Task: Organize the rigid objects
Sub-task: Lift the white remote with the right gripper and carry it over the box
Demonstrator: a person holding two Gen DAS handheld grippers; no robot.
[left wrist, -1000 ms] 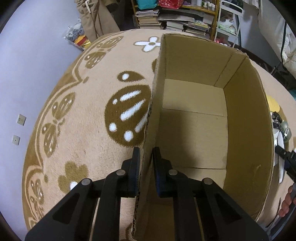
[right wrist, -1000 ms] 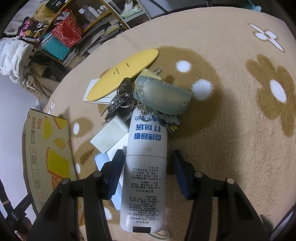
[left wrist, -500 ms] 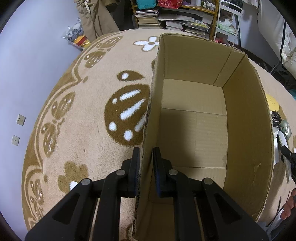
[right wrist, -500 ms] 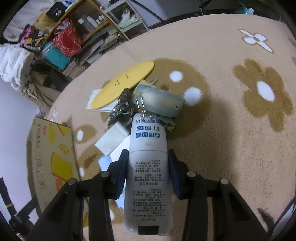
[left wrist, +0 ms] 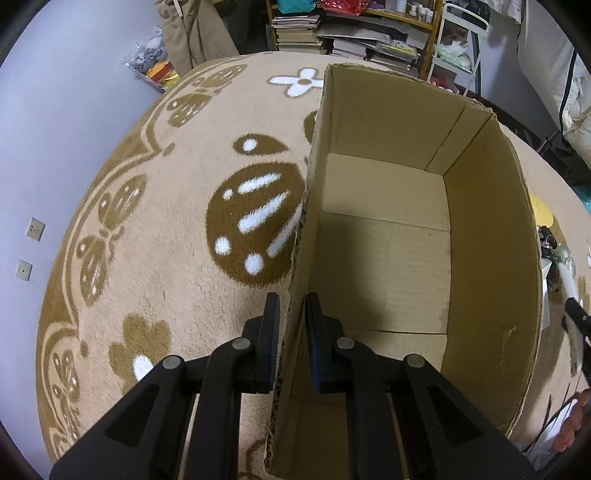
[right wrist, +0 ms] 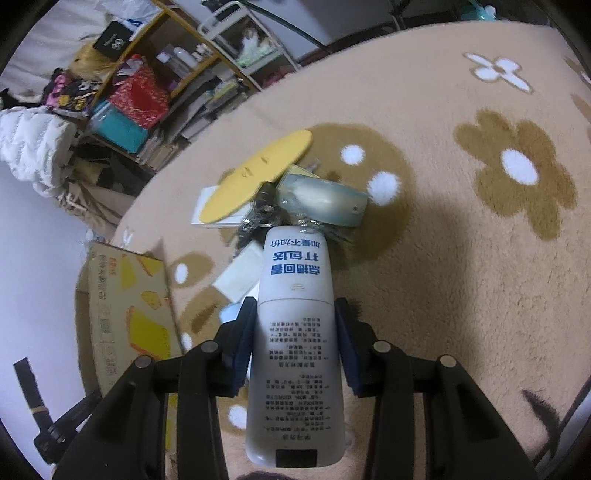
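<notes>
My right gripper (right wrist: 295, 301) is shut on a long white remote (right wrist: 295, 332) with blue and black print, its pads pressing both long sides. The remote's far end reaches over a pile on the carpet: a yellow oval disc (right wrist: 255, 173), a bunch of keys (right wrist: 258, 218), a pale grey-green case (right wrist: 321, 199) and flat white boxes (right wrist: 238, 273). My left gripper (left wrist: 291, 299) is shut on the near left wall of an open cardboard box (left wrist: 487, 258), one finger inside and one outside. Nothing lies inside the box. In the right wrist view its printed outer side (right wrist: 129, 306) stands left of the pile.
Everything rests on a beige carpet (left wrist: 166, 240) with brown flower patterns. Crowded shelves of books and bags (left wrist: 351, 33) stand beyond the carpet's far edge, and a purple-white wall (left wrist: 37, 147) lies to the left. A person's fingers (left wrist: 572, 424) show at the right edge of the left wrist view.
The right gripper closed its jaws onto the white remote and rose with it, so the pile now looks farther away. The left gripper kept its hold on the box wall.
</notes>
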